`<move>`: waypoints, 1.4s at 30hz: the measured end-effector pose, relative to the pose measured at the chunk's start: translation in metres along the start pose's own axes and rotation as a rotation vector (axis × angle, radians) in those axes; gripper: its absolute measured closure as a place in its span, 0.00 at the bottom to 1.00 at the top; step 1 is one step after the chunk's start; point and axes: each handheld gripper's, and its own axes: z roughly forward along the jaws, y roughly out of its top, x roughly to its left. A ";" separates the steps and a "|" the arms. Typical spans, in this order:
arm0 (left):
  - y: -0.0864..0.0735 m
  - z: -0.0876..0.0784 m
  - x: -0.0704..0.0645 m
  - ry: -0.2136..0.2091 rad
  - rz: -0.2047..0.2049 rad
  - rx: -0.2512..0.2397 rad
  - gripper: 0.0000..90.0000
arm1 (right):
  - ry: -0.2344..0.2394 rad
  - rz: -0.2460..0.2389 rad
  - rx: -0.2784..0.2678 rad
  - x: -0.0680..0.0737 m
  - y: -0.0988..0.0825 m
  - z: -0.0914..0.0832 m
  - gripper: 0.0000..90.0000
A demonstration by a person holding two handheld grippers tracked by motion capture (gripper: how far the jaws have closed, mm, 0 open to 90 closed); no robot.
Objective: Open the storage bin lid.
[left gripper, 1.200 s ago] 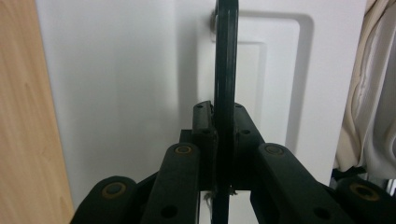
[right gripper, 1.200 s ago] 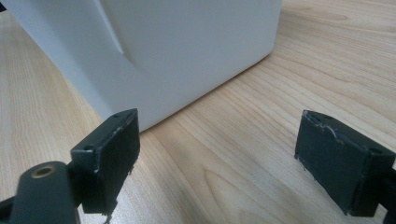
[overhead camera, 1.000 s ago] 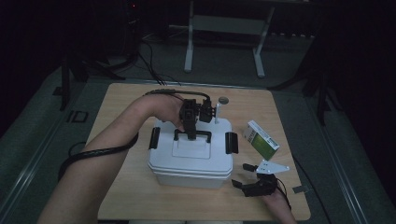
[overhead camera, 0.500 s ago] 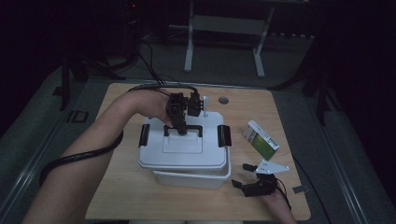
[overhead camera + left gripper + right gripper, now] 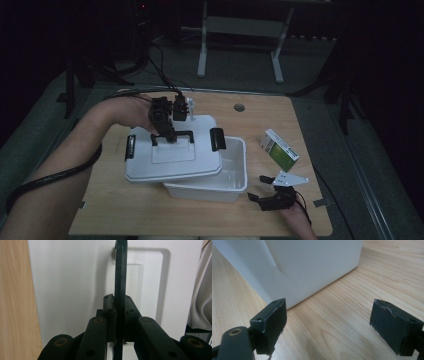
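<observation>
Black left tongs: the left gripper [image 5: 170, 134] is pinched tight on the lid's black handle [image 5: 120, 272], which runs upright between the jaws in the left gripper view.
Lid: the white lid [image 5: 172, 155] hangs from that one grip, lifted off and overhanging the left part of the white box [image 5: 235, 170], whose right half lies uncovered.
Lid latches: black clips [image 5: 217, 139] stand loose at both ends.
Right tongs: the right gripper [image 5: 270, 192] rests low on the wooden table [image 5: 320, 125] just right of the box, jaws wide apart and holding nothing; the right gripper view looks at the box wall [image 5: 312, 265].
Nearby: a green-and-white carton [image 5: 280, 150] lies near the box's right side.
Risk, swing: held by a narrow handle alone, the lid could pivot and tip as it travels.
Risk, snag: a dangling clip or the lid's edge may catch the box rim and drag the box, since nothing steadies it.
Risk, set-down: little free table remains to the left; the lid could overhang the edge.
</observation>
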 end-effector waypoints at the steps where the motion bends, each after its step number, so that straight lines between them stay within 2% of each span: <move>1: -0.005 0.000 0.000 0.001 -0.006 0.000 0.93 | 0.001 0.001 0.000 0.000 0.000 0.000 0.15; 5: -0.023 0.000 0.001 0.030 -0.036 -0.003 0.93 | -0.002 0.000 0.002 0.000 0.000 0.000 0.15; 7: -0.023 0.000 0.001 0.030 -0.036 -0.003 0.93 | -0.002 -0.001 0.001 0.000 0.000 0.000 0.15; 8: -0.041 0.001 0.002 0.015 -0.063 -0.014 0.93 | -0.003 0.002 0.003 0.000 0.000 0.000 0.15; 10: -0.046 0.001 0.003 0.015 -0.075 -0.020 0.93 | -0.002 0.001 0.004 0.000 0.000 0.000 0.15; 11: -0.056 0.000 0.004 0.016 -0.098 -0.029 0.93 | -0.003 0.000 0.004 0.000 0.000 0.000 0.15; 16: -0.081 -0.004 0.004 0.028 -0.146 -0.046 0.93 | -0.003 0.000 0.007 0.001 0.000 0.001 0.15; 25: -0.133 -0.007 0.003 0.041 -0.258 -0.072 0.93 | -0.002 0.009 0.007 0.000 0.000 0.001 0.15; 33: -0.169 0.007 0.004 0.038 -0.334 -0.055 0.93 | -0.002 0.009 0.009 0.000 0.000 0.001 0.15; 36: -0.179 0.015 0.006 0.047 -0.360 -0.052 0.93 | -0.003 0.014 0.005 0.000 0.000 0.001 0.15; 42: -0.194 0.036 0.011 0.030 -0.409 -0.063 0.93 | -0.002 0.010 0.009 0.001 0.000 0.001 0.15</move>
